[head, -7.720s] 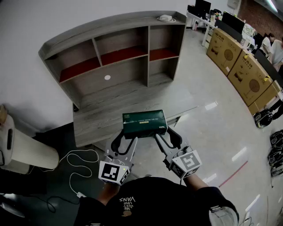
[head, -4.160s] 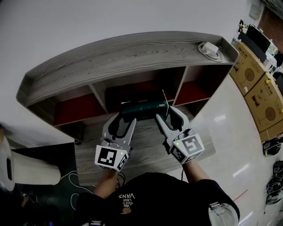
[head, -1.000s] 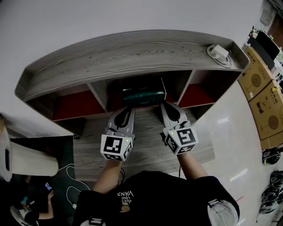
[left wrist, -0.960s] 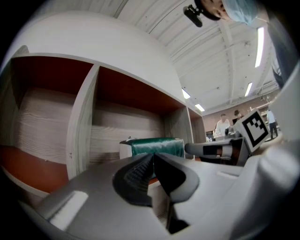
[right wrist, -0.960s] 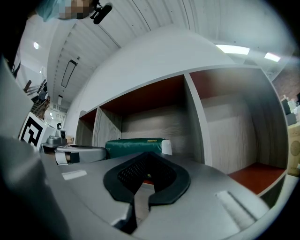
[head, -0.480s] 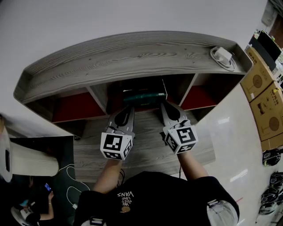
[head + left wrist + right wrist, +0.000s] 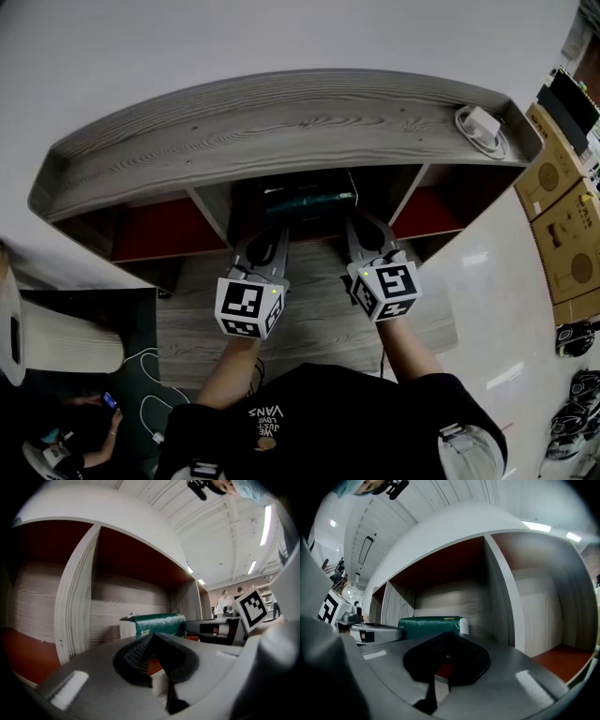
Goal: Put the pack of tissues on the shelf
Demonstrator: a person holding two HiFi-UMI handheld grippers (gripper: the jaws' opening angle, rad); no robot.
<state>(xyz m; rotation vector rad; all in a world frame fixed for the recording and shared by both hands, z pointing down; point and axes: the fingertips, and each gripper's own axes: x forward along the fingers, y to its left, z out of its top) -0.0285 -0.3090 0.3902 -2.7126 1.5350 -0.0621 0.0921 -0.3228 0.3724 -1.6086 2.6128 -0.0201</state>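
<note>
1. In the middle cubby of the shelf (image 7: 281, 117), the pack of tissues (image 7: 309, 200) lies flat and well inside, so it probably won't slip out.
2. The left gripper (image 7: 266, 239) and right gripper (image 7: 366, 232) sit just in front, claws pressed together on nothing. Looks let go.
3. Dividers (image 7: 212, 200) hem in both sides, so straight back over the desk (image 7: 309, 314) is the open way out.

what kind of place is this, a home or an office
Probably an open-plan office or lab: cardboard boxes lined along a glossy floor, long ceiling strip lights, and people standing in the background beyond the wooden shelf unit.
</note>
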